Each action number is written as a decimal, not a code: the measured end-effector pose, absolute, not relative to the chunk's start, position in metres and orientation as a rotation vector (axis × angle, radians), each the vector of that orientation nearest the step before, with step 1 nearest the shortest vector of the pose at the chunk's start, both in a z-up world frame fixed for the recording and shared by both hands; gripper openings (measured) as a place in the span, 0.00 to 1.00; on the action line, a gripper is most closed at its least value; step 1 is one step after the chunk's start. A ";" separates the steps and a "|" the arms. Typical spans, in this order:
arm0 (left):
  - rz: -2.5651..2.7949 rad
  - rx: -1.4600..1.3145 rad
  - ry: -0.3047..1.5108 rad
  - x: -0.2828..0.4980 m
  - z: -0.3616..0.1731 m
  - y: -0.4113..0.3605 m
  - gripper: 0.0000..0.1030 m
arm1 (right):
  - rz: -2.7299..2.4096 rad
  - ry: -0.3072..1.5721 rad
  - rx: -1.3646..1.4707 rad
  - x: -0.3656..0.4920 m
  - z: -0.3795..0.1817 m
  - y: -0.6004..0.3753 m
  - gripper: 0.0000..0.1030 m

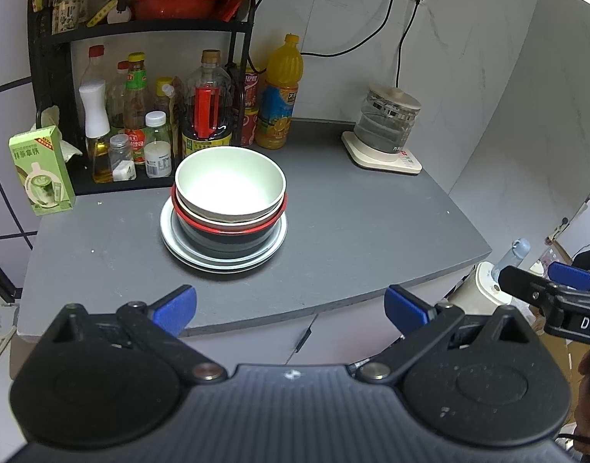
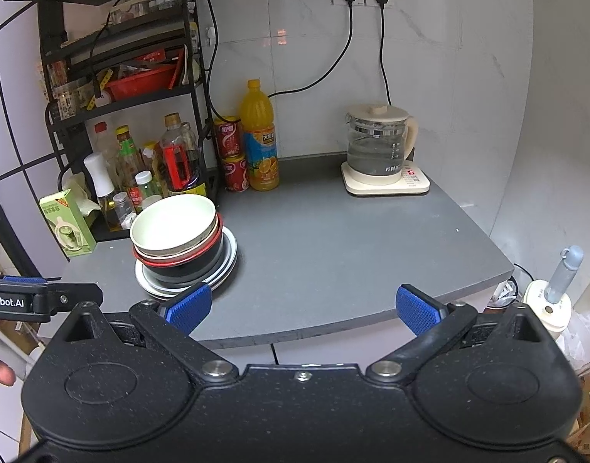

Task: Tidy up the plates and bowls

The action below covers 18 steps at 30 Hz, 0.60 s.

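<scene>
A white bowl (image 1: 230, 183) sits on top of a stack, nested in a red-rimmed bowl (image 1: 225, 225) and a dark bowl (image 1: 221, 245), all standing on pale plates (image 1: 167, 237) on the grey counter (image 1: 353, 223). In the right wrist view the same white bowl (image 2: 171, 225) tops the plates (image 2: 229, 250) at the left. My left gripper (image 1: 291, 306) is open, held off the counter's front edge, nothing between its blue pads. My right gripper (image 2: 302, 306) is open too, at the front edge, to the right of the stack.
Sauce bottles (image 1: 140, 115), a juice bottle (image 1: 280, 92) and red cans (image 2: 229, 154) crowd the back left under a black rack (image 1: 140, 31). A green carton (image 1: 40, 169) stands at the left edge. A glass kettle (image 2: 380, 146) sits on its base at the back right.
</scene>
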<state>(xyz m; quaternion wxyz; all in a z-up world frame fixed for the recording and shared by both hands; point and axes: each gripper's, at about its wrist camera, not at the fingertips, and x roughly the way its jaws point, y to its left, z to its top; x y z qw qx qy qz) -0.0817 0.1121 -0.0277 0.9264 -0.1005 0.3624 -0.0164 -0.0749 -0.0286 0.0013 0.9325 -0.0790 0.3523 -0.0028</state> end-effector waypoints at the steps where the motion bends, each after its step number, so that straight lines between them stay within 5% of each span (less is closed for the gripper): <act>1: -0.032 -0.200 0.745 -0.081 -0.027 0.112 1.00 | -0.003 0.720 -0.159 -0.076 0.001 -0.029 1.00; 18: -0.040 -0.169 0.763 -0.080 -0.022 0.099 1.00 | 0.001 0.733 -0.155 -0.075 0.005 -0.032 1.00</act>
